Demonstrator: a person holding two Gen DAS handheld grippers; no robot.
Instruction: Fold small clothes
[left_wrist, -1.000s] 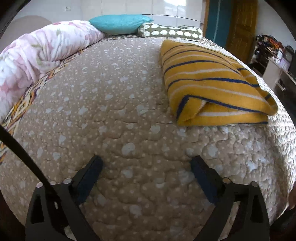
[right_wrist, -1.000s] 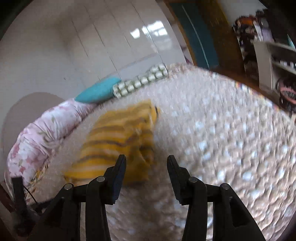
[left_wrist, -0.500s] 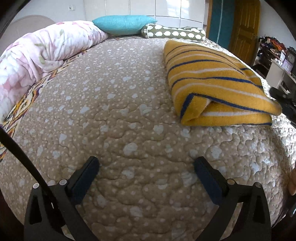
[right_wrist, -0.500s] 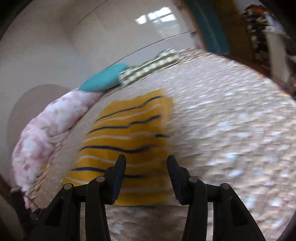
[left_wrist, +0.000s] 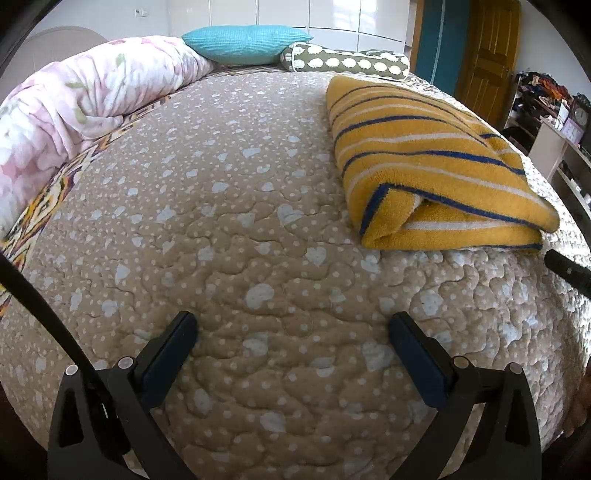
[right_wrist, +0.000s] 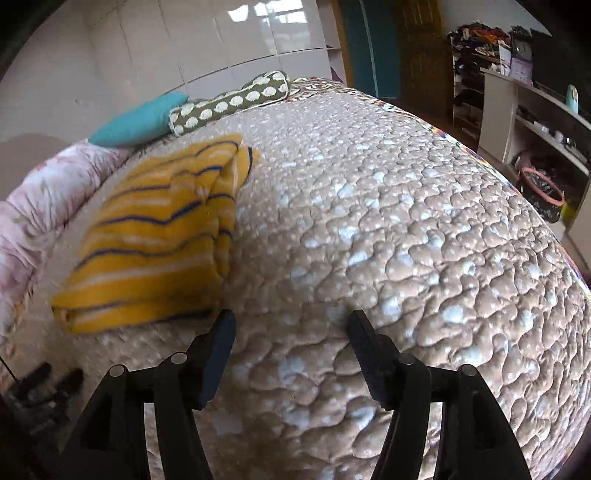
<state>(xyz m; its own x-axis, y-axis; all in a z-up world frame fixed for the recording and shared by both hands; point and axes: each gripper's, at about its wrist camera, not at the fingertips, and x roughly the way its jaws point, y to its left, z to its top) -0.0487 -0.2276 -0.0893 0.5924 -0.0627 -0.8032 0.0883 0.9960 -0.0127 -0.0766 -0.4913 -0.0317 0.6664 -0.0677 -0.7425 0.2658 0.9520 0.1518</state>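
Observation:
A yellow cloth with blue and white stripes (left_wrist: 428, 162) lies folded on the beige quilted bed (left_wrist: 229, 229), at the right of the left wrist view. It also shows at the left of the right wrist view (right_wrist: 159, 236). My left gripper (left_wrist: 291, 332) is open and empty above the bare quilt, well short of the cloth. My right gripper (right_wrist: 290, 325) is open and empty, just right of the cloth's near corner. Its tip (left_wrist: 565, 267) shows at the right edge of the left wrist view.
A pink floral duvet (left_wrist: 85, 99) lines the bed's left side. A teal pillow (left_wrist: 247, 42) and a green dotted bolster (left_wrist: 347, 62) lie at the head. Shelves (right_wrist: 532, 122) and a door (left_wrist: 487, 55) stand to the right of the bed.
The right gripper's jaws have opened wider and it has swung right, off the cloth toward the bare quilt. The left gripper has stayed open and shifted slightly.

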